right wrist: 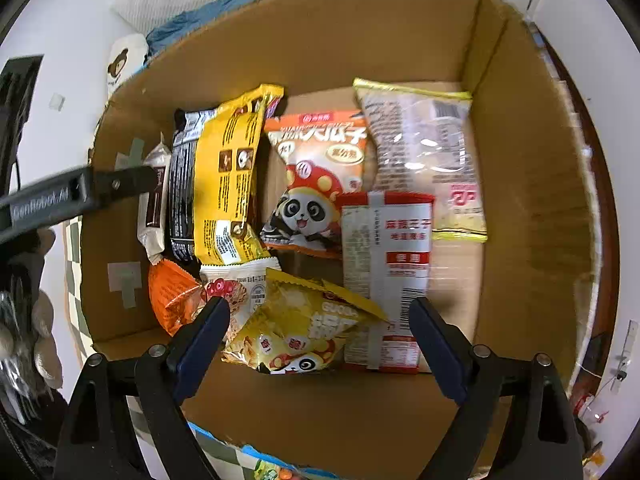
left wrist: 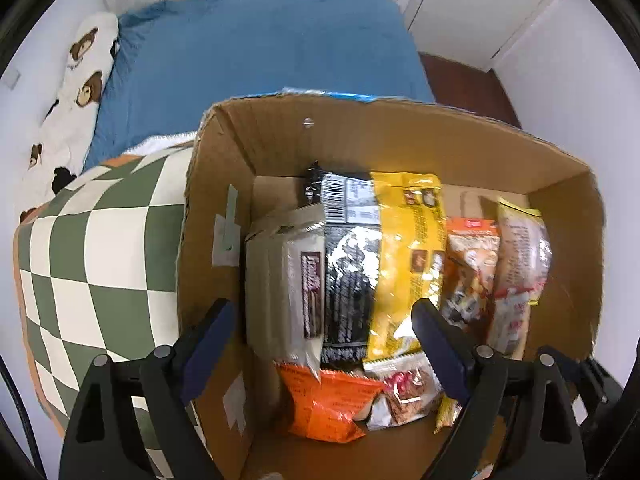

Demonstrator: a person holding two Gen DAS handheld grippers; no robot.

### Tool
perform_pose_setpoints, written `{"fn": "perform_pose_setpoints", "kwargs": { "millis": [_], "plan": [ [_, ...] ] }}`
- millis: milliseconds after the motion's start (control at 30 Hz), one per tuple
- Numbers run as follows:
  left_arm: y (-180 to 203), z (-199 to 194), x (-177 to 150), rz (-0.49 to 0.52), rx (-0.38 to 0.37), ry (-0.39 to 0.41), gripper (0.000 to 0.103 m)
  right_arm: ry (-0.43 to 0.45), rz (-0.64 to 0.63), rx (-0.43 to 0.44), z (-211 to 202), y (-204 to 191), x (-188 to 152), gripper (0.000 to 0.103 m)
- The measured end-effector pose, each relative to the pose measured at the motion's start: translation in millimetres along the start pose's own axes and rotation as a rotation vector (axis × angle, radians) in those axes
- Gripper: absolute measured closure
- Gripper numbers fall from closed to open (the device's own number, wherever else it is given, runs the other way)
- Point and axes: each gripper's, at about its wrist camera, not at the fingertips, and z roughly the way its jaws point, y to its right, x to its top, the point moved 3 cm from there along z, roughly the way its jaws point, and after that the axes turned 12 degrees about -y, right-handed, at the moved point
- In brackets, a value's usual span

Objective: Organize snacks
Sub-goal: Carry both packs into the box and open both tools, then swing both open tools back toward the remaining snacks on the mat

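Over the cardboard box (left wrist: 400, 148), left wrist view: left hand-held gripper (left wrist: 324, 344) spread wide, empty, above upright black packet (left wrist: 350, 280) and yellow packet (left wrist: 406, 256); checkered cushion (left wrist: 100, 248) beside box on blue bed (left wrist: 260, 48) | right wrist view: right hand-held gripper (right wrist: 320, 332) spread wide, empty, over yellow panda bag (right wrist: 296, 332); red-white packet (right wrist: 386, 268) alongside; left tool's arm (right wrist: 80, 192) crosses box's left wall.
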Motion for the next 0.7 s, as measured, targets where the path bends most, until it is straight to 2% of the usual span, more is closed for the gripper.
{"fn": "perform_pose_setpoints", "kwargs": {
  "millis": [133, 367, 700],
  "plan": [
    [6, -14, -24, 0.012, -0.001, 0.071, 0.013, 0.065, 0.003, -0.031, -15, 4, -13, 0.010],
    [12, -43, -73, 0.016, 0.047, 0.222, 0.013, 0.183, 0.002, -0.074, -47, -1, -40, 0.010],
    [10, -87, -124, 0.002, 0.066, 0.372, 0.013, 0.340, -0.015, -0.126, -91, -13, -86, 0.010]
  ]
}}
